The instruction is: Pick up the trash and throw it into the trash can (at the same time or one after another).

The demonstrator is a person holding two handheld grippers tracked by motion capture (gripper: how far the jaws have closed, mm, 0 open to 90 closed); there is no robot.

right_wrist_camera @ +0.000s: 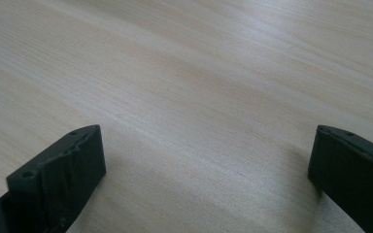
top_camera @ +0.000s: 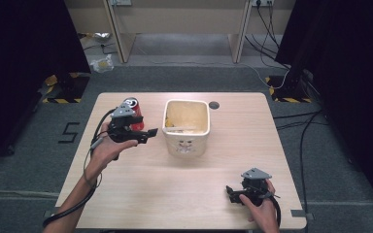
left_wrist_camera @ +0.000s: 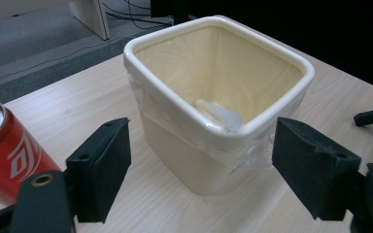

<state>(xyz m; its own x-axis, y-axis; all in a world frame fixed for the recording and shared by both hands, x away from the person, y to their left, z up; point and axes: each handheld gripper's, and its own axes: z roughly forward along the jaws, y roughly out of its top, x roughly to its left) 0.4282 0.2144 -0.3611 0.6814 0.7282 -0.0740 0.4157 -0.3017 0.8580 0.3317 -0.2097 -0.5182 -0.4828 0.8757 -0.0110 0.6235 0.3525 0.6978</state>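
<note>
A cream square bin [top_camera: 186,141] with a clear plastic liner stands at the middle of the wooden table [top_camera: 175,194]. A red drink can [top_camera: 131,104] stands upright to its left. My left gripper [top_camera: 148,134] hovers between can and bin, pointing at the bin, open and holding nothing. In the left gripper view the bin's rim [left_wrist_camera: 175,35] is straight ahead of the left gripper [left_wrist_camera: 201,145], a pale plastic piece [left_wrist_camera: 221,115] lies inside, and the can [left_wrist_camera: 9,155] is at the lower left. My right gripper [top_camera: 230,191] rests low at the front right, open over bare wood [right_wrist_camera: 204,160].
A small dark round hole [top_camera: 214,105] sits in the tabletop behind the bin. Beyond the far edge are grey floor, desk legs [top_camera: 121,43] and loose cables [top_camera: 272,34]. Black curtains flank both sides.
</note>
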